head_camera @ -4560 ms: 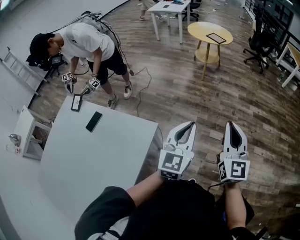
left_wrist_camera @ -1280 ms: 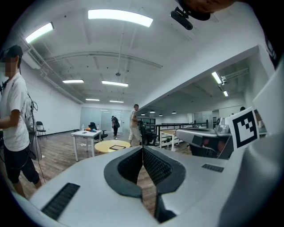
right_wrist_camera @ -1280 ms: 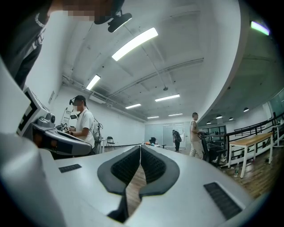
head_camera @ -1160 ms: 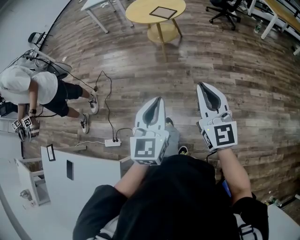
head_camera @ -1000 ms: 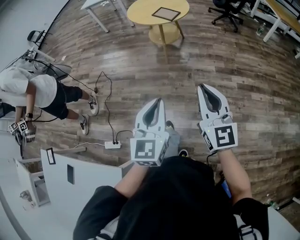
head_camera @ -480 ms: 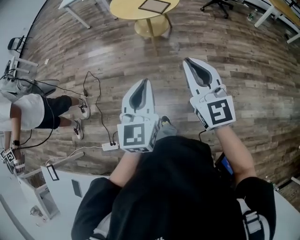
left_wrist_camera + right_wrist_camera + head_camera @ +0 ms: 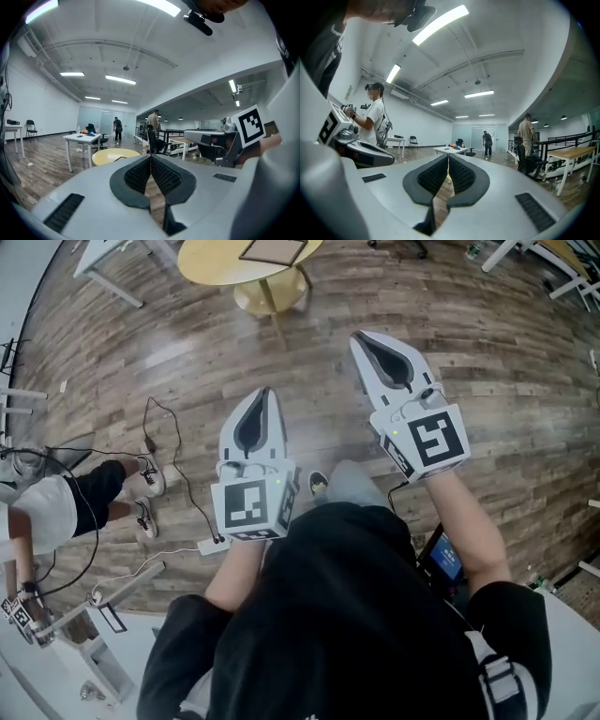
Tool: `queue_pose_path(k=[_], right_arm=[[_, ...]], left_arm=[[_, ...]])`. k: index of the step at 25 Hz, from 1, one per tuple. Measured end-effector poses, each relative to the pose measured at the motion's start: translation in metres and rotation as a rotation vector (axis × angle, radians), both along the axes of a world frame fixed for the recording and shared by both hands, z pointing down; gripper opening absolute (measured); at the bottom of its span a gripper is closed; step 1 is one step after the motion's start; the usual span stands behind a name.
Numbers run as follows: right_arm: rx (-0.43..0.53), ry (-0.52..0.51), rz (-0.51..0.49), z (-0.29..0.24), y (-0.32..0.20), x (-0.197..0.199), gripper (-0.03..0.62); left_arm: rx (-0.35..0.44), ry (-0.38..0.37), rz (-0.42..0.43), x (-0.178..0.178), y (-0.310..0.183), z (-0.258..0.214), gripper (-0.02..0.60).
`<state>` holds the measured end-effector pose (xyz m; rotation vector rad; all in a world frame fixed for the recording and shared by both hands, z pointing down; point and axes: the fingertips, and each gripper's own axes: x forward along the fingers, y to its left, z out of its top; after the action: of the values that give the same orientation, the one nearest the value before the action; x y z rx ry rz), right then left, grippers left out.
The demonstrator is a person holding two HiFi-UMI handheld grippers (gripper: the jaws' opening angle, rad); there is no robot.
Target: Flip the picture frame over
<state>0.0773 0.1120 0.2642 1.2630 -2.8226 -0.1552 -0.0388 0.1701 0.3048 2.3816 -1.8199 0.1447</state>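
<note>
The picture frame (image 7: 272, 249) is dark-edged and lies flat on a round yellow table (image 7: 211, 263) at the top edge of the head view. It also shows small in the left gripper view as the frame (image 7: 120, 158) on that table (image 7: 108, 155). My left gripper (image 7: 261, 395) and right gripper (image 7: 361, 337) are held out side by side over the wooden floor, well short of the table. Both are shut with nothing between the jaws. The left gripper (image 7: 151, 155) points toward the table, and the right gripper (image 7: 448, 157) points level into the room.
Another person (image 7: 56, 512) with grippers stands at the left beside a white table (image 7: 122, 671). A cable and power strip (image 7: 206, 545) lie on the floor. A white desk (image 7: 103, 254) stands left of the yellow table. People (image 7: 526, 136) stand far off.
I have walked forward across the floor. The yellow table has come closer, up to the top edge, and the white table and other person have slid to the lower left. Both grippers stay shut.
</note>
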Motion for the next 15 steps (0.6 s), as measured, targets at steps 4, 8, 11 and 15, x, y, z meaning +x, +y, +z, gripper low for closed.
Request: queue_pose_path(k=[4, 8, 11, 15], right_arm=[[-0.019, 0.011, 0.006, 0.006, -0.029, 0.005, 0.018], [-0.022, 0.016, -0.008, 0.013, -0.066, 0.009, 0.018], [-0.021, 0.017, -0.022, 0.016, -0.103, 0.011, 0.018], [-0.011, 0.006, -0.043, 0.019, -0.151, 0.019, 0.019]], left_arm=[[-0.028, 0.014, 0.002, 0.004, -0.029, 0.005, 0.023], [-0.030, 0.004, -0.001, 0.010, -0.066, 0.009, 0.023], [-0.034, -0.001, -0.023, 0.013, -0.102, 0.009, 0.023], [-0.033, -0.013, -0.032, 0.029, -0.152, 0.006, 0.023]])
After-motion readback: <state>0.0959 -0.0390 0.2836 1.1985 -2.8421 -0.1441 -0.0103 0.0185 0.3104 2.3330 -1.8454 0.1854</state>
